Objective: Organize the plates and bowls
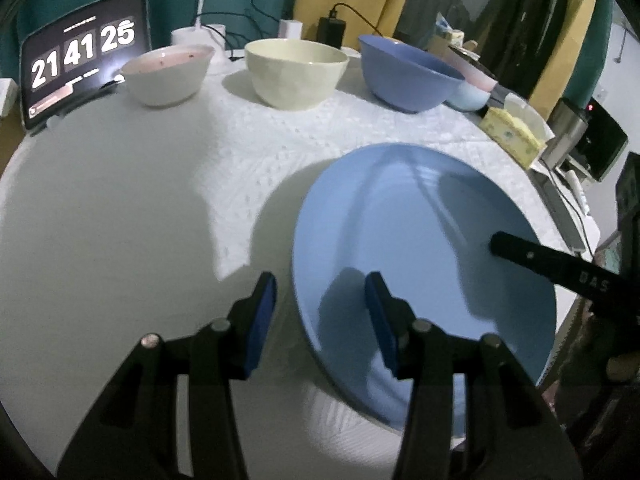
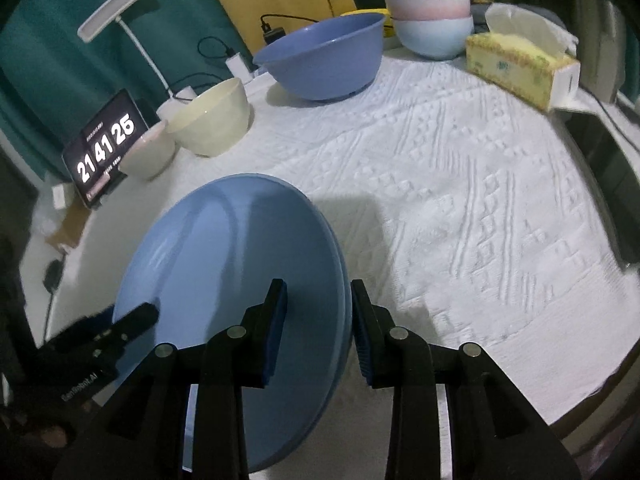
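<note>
A round light-blue plate [image 1: 420,248] tilts over the white-clothed bench [image 1: 120,220], its rim straddled by the left gripper [image 1: 320,300] and right gripper [image 2: 318,312]; whether either clenches it, I cannot tell. Toward twelve o'clock stand three empty bowls: white [image 1: 168,76], cream [image 1: 296,72], deep blue [image 1: 408,72]. Only the right view shows the stacked pink-and-blue bowls [image 2: 432,20] whole. Teal curtain [image 2: 48,52] behind.

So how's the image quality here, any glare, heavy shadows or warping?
Left wrist view: dim overall, a broad dark shadow over the near white textured tablecloth, the round light blue plate streaked with soft reflections, the glowing digital clock screen slightly bloomed. Right wrist view: brighter cloth with sharp weave, strong fisheye bending at the edges, black vignette corners in both.
</note>
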Tool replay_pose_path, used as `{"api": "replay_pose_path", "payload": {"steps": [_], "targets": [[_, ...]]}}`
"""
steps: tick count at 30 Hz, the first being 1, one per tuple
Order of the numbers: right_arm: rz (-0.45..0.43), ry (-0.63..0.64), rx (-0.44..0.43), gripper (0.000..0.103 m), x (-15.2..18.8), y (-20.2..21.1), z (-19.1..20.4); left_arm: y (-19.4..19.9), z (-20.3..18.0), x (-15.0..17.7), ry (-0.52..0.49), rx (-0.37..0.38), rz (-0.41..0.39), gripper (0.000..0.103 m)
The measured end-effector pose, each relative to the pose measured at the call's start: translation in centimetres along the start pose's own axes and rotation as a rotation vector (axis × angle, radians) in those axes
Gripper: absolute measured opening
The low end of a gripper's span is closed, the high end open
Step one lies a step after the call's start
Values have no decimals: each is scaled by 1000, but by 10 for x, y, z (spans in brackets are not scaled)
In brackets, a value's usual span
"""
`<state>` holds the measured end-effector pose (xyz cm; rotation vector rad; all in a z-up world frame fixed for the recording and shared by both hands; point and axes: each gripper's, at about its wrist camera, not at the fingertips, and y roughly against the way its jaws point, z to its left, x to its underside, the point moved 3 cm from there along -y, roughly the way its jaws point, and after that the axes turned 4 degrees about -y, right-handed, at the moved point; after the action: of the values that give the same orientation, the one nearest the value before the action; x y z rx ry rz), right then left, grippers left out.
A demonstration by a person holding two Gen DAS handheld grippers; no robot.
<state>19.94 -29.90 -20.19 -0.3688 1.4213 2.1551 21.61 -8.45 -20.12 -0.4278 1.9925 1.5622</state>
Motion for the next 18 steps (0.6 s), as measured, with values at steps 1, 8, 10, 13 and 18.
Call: {"api": "replay_pose_path", "payload": {"steps": [1, 8, 10, 13, 18], "targets": [[1, -8, -8, 36, 0, 0, 0, -1, -2, 0, -3, 17, -1, 48], [8, -25, -15, 49, 6, -5, 7, -2, -4, -1, -11, 38, -10, 48], [9, -25, -11, 48, 6, -5, 7, -1, -4, -1, -18, 37, -11, 47], [11, -25, -6, 49, 7, -5, 9, 0, -3, -1, -22, 35, -11, 47], [10, -18, -6, 49, 6, -4, 14, 3, 3, -1, -16, 34, -21, 47]]}}
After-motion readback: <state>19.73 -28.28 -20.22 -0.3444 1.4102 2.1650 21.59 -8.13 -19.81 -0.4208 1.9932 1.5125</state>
